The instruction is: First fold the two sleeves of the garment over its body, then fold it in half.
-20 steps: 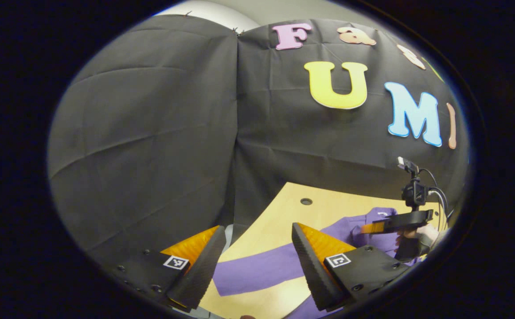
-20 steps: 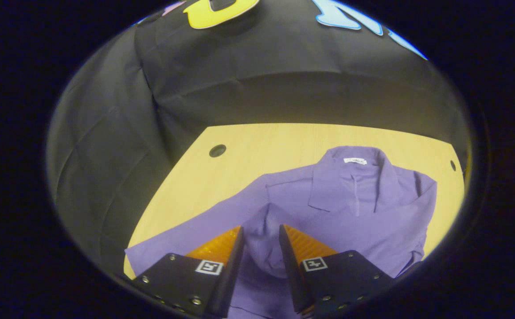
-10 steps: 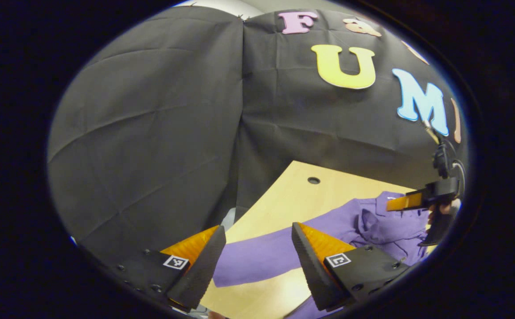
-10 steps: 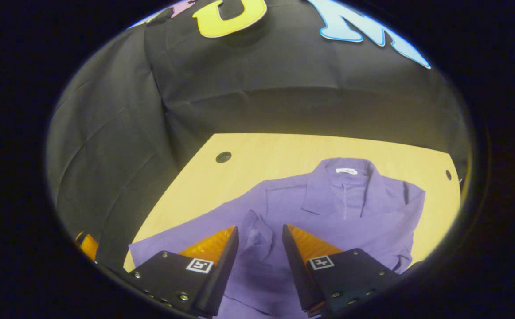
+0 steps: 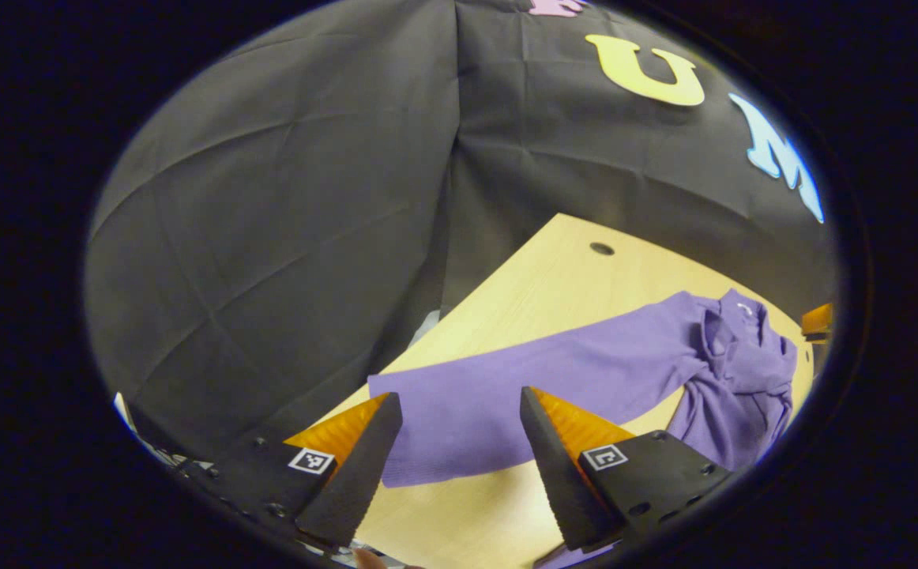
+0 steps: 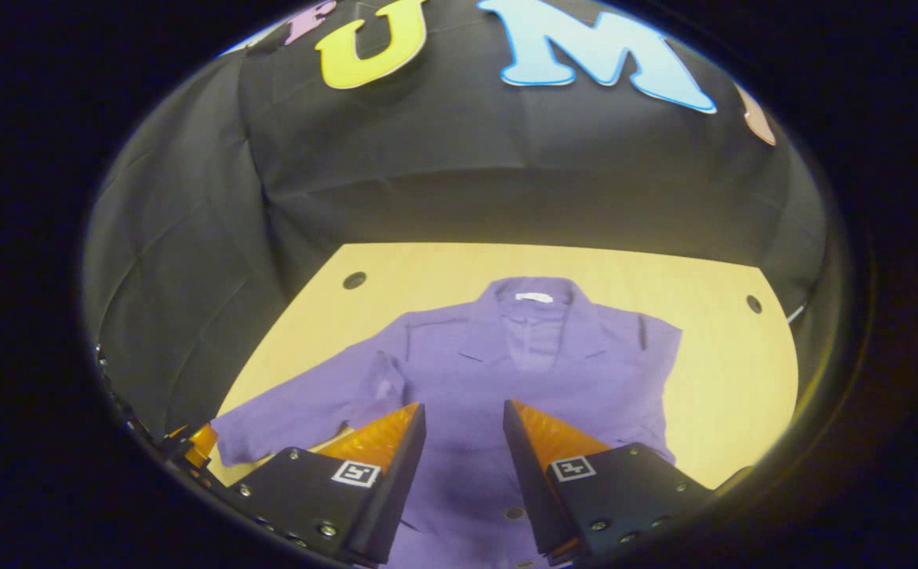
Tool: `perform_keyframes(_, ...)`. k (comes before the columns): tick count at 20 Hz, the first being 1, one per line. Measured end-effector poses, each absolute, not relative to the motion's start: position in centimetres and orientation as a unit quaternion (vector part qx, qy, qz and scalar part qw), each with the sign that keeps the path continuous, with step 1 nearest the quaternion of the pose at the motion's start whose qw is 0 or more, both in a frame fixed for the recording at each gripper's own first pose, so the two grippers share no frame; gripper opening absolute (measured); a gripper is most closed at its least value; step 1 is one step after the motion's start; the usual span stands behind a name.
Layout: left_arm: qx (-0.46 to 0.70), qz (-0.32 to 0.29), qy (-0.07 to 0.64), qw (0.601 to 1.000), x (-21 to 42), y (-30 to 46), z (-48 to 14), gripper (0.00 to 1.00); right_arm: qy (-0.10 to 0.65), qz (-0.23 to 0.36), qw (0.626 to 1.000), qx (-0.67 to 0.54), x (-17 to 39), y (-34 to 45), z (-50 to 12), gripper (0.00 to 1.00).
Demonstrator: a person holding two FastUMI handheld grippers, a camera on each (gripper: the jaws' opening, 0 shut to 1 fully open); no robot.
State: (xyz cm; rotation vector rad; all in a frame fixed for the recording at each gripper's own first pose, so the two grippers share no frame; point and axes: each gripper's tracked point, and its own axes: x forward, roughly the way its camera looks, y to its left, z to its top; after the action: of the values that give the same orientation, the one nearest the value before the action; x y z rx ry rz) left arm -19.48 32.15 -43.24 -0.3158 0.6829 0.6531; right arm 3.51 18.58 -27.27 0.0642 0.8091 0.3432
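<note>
In the left gripper view, the left gripper (image 5: 459,466) hangs with jaws apart, empty, above the cuff of the purple collared knit garment (image 5: 585,371), whose sleeve runs toward 2 o'clock. The right gripper (image 6: 463,466), jaws apart and empty, hovers over its body on the pale wooden worktop (image 6: 728,371).

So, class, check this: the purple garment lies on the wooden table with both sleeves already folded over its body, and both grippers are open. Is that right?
Not quite. On the purple garment, one sleeve is still stretched out flat across the wooden table, as the left gripper view shows. The rest holds: the left gripper and right gripper are both open.
</note>
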Motion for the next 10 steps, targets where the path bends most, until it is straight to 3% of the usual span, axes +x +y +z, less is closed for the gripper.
perform_keyframes(2,-0.163,0.315,0.340,0.871,-19.8,32.2,-45.0,0.98,0.394,0.145,0.907,0.030,2.9,16.1,-27.5,0.58)
perform_keyframes(3,-0.168,0.315,0.347,0.867,-19.8,32.2,-45.9,0.99,0.395,0.136,0.908,0.030,2.6,15.0,-27.5,0.63)
perform_keyframes(7,-0.172,0.318,0.374,0.854,-20.6,32.3,-48.6,0.98,0.402,0.113,0.908,0.034,1.5,12.4,-27.8,0.64)
perform_keyframes(9,-0.172,0.321,0.390,0.846,-21.0,32.0,-49.5,0.97,0.401,0.113,0.908,0.036,1.2,11.9,-27.4,0.59)
perform_keyframes(10,-0.170,0.325,0.391,0.844,-21.1,32.1,-49.7,0.97,0.401,0.117,0.908,0.039,1.0,12.0,-27.1,0.64)
